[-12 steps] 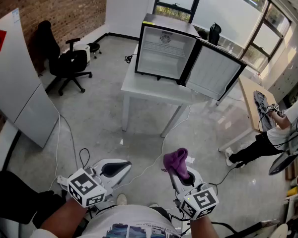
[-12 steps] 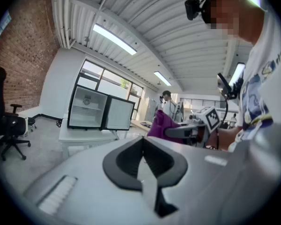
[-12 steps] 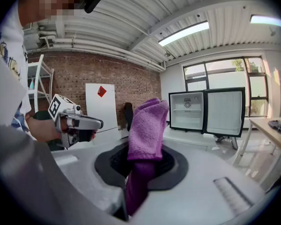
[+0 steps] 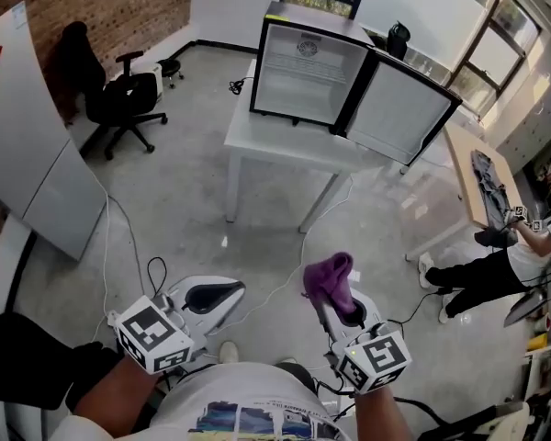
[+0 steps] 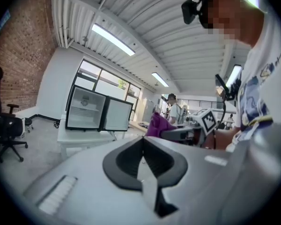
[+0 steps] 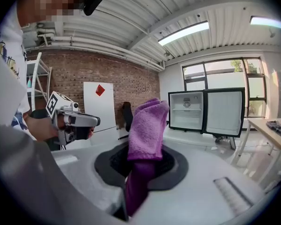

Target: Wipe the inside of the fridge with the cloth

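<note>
A small black fridge (image 4: 309, 70) stands open on a white table (image 4: 266, 159) far ahead, its door (image 4: 399, 113) swung to the right and its white inside bare. My right gripper (image 4: 337, 299) is shut on a purple cloth (image 4: 330, 279), which sticks up out of the jaws (image 6: 147, 128). My left gripper (image 4: 211, 294) is shut with nothing in it (image 5: 141, 159). Both grippers are held low near my body, well short of the fridge (image 6: 186, 109) (image 5: 85, 109).
Grey floor lies between me and the table, with cables (image 4: 129, 246) across it. A black office chair (image 4: 110, 99) and a leaning white panel (image 4: 28, 145) are at the left. A person (image 4: 505, 265) works at a wooden table (image 4: 473, 186) on the right.
The view has shifted slightly. Both grippers sit a little lower and nearer my body, the cloth still held. The person at the right has moved further right.
</note>
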The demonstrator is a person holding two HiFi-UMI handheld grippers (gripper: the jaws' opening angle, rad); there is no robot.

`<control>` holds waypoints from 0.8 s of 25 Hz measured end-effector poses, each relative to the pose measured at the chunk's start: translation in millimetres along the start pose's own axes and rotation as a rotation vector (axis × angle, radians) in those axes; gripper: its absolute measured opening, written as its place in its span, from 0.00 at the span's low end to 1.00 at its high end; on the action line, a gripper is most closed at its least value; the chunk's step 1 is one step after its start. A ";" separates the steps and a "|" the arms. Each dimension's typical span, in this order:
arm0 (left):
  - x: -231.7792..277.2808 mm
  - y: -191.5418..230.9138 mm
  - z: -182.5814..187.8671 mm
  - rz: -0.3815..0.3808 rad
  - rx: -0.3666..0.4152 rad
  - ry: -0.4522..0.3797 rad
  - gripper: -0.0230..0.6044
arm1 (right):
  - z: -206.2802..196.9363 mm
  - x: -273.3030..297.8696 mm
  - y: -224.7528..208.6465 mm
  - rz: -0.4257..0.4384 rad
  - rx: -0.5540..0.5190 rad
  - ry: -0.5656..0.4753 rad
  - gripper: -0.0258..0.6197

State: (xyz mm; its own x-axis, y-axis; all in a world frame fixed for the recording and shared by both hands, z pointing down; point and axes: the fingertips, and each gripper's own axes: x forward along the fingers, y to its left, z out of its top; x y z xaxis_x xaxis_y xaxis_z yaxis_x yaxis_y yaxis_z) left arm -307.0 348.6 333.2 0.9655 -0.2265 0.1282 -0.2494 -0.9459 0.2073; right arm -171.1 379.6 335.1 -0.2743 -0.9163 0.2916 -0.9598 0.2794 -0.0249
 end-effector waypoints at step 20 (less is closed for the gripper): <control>85.2 46.7 19.5 0.102 0.011 0.060 0.05 | 3.1 36.7 -119.8 -0.021 0.047 0.009 0.13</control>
State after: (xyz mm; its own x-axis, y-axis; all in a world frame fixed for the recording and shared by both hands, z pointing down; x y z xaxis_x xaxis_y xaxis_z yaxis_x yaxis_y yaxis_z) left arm -234.9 280.6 334.9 0.9287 -0.3081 0.2061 -0.3454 -0.9212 0.1793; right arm -66.3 311.6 345.9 -0.2538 -0.9193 0.3008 -0.9671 0.2461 -0.0640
